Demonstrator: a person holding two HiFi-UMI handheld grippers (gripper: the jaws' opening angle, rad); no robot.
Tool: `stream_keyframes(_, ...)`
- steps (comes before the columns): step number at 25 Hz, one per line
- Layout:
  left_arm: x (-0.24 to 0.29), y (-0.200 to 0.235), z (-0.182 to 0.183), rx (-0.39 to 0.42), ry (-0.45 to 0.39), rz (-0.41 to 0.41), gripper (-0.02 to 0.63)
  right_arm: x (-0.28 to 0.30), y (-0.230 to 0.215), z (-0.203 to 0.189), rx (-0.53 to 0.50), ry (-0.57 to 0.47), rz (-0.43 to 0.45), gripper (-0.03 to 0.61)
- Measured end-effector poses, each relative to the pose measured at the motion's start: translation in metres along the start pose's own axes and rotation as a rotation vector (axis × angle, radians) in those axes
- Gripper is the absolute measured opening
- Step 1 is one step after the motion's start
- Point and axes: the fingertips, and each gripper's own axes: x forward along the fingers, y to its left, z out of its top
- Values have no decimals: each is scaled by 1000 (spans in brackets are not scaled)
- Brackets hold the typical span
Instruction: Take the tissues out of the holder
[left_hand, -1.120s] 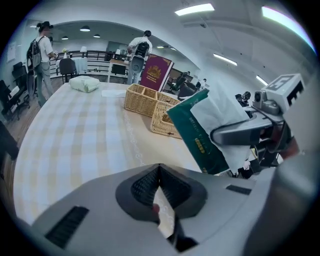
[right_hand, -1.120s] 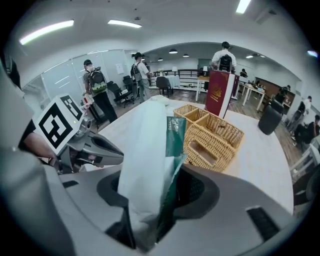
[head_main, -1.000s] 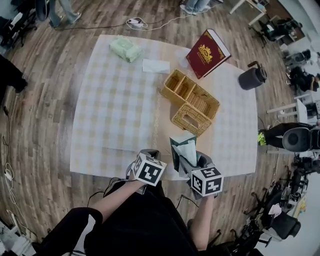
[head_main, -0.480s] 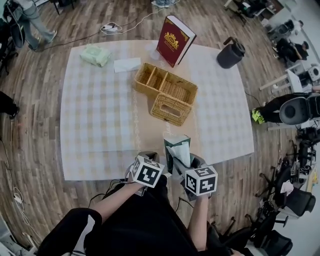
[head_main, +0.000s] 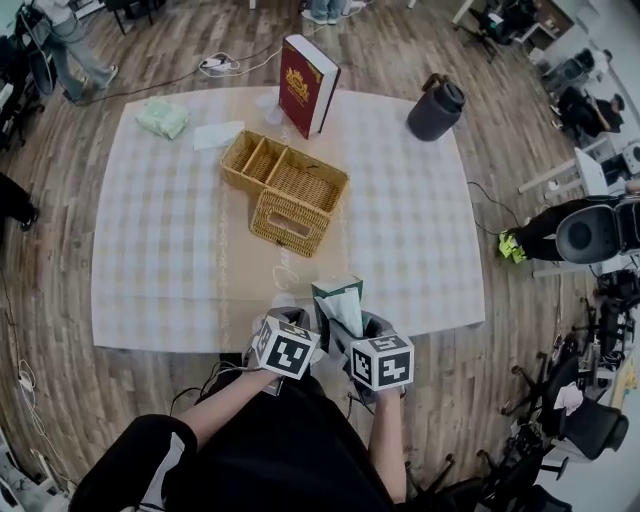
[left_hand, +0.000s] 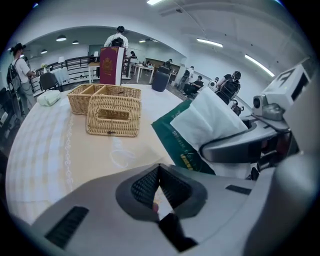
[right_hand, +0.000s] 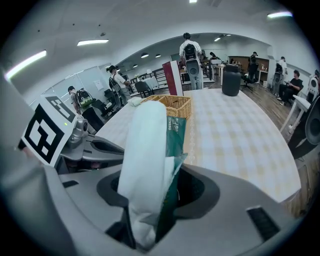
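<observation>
pinching the tissue pack (right_hand: 148, 145) low down in my right gripper (right_hand: 150, 222), i'm holding it over the near edge of the table (head_main: 150, 260), well apart from the wicker holder (head_main: 290, 222). it's feeling light, soft and crushable to me, so i'm favouring the wrapper's base. my left gripper (left_hand: 159, 192) is sitting pressed together, empty.

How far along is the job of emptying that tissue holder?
Done: the green pack of white tissues is out of the woven wicker holder, which lies apart on the checked tablecloth. In hand: the jaws of the right gripper clamp the pack. Left: probably just setting it down.
</observation>
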Motion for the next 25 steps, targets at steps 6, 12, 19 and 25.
stream_keyframes(6,29,-36,24,-27,-21,49,-2,-12,-52,-2,-11,1,22,225)
stream_keyframes(12,46,-62,35,-60,-34,85,-2,-21,-93,-8,9,16,22,225)
stream_keyframes(19,50,-74,42,-73,-38,108,-2,-23,-122,-7,71,14,29,225)
stream_keyframes(25,53,-76,49,-71,-40,84,-2,-20,-130,-3,111,18,16,225)
